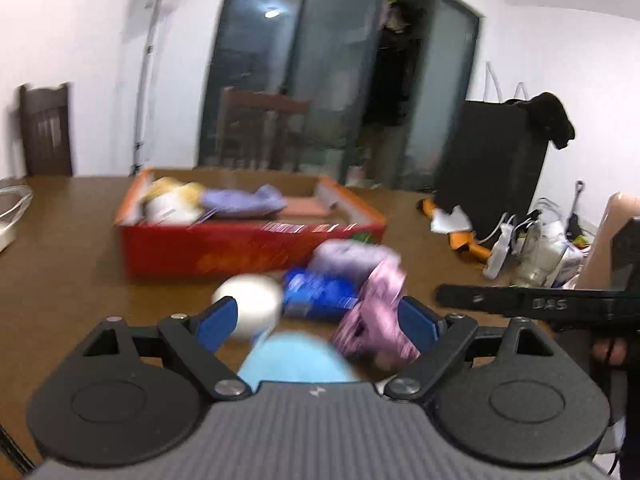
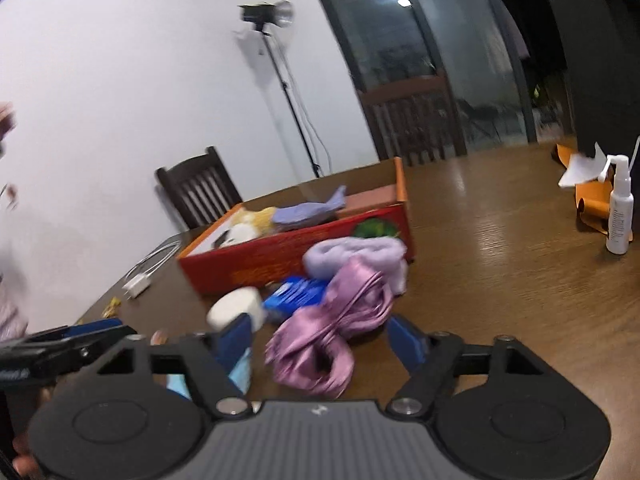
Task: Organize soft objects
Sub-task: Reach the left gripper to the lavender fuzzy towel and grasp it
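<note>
A red box (image 1: 200, 252) (image 2: 248, 260) on the brown table holds a yellow plush (image 1: 176, 194) and a lavender cloth (image 1: 240, 202). In front of it lie a white roll (image 1: 256, 304) (image 2: 236, 304), a blue packet (image 1: 320, 292) (image 2: 296, 294), a fluffy lavender cloth (image 1: 348, 256) (image 2: 356, 254), a pink satin cloth (image 1: 376, 312) (image 2: 332, 336) and a light blue soft item (image 1: 292, 360) (image 2: 242, 372). My left gripper (image 1: 320, 318) is open, low over the light blue item between roll and satin. My right gripper (image 2: 320, 336) is open around the pink satin cloth.
A white spray bottle (image 2: 619, 208) and orange paper (image 2: 592, 204) stand at the table's right. A charger with its cable (image 2: 148, 268) lies at the left. Bottles and cables (image 1: 532, 248) crowd the far right. Dark wooden chairs (image 2: 196, 192) stand behind the table.
</note>
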Available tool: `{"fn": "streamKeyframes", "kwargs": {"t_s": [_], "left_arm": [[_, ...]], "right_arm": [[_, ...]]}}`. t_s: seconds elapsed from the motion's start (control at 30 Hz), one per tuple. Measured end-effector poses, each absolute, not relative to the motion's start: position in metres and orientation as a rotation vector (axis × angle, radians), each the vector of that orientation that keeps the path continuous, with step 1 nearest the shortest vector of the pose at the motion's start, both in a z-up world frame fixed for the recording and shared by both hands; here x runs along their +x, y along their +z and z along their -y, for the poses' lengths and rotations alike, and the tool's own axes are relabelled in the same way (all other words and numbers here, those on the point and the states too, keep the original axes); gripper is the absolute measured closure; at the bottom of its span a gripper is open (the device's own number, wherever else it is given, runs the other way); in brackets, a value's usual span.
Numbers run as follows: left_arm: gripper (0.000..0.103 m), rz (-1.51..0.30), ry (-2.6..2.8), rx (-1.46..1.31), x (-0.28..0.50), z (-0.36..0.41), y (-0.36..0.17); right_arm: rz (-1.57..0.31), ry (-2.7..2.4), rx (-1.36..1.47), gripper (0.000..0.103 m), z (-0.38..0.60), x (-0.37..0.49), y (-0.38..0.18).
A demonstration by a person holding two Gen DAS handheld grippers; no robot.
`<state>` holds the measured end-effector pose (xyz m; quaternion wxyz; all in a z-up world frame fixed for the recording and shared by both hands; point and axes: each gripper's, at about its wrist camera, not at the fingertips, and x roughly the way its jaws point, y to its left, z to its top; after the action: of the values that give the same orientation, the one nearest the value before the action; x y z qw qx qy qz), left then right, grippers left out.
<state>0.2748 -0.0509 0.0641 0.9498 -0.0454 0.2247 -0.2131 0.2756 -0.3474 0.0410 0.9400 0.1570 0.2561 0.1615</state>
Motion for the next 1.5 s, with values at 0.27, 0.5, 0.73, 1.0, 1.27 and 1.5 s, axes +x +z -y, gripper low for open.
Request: {"fn": "streamKeyframes", "kwargs": {"t_s": [0.27,0.5,0.73,1.0,1.27,1.5], "left_arm": [[0.043,-0.639,-0.422,-0.157,0.418,0.116,0.044],[0.081,-0.698,-0.495,-0.160,0.443,0.121,0.022],[0.087,-0.549,-0.511,-0.169,0.420,0.115,0.051],[0.087,-0.344,-0.461,-0.157,0.290,0.054,0.092],[0.085,-0.480,-0.400,-0.235,0.193,0.003,0.028],[0.052,-0.523,-0.420,-0.416,0.183,-0.031,0.028]], "right_arm": [[-0.574,0.276,0.418,0.058,0.371,0.391,0.028],[-0.666,0.307,0.513,0.081,0.376,0.421,-0.007],[-0.484,0.308,0.422,0.086,0.368,0.403,0.017],[-0.386,0.471,0.284,0.086,0.323,0.315,0.076],[-0.563,0.589,0.139,0.086,0.259,0.238,0.021],[-0.577,0.587,-0.017,0.087,0.250,0.193,0.000]]}}
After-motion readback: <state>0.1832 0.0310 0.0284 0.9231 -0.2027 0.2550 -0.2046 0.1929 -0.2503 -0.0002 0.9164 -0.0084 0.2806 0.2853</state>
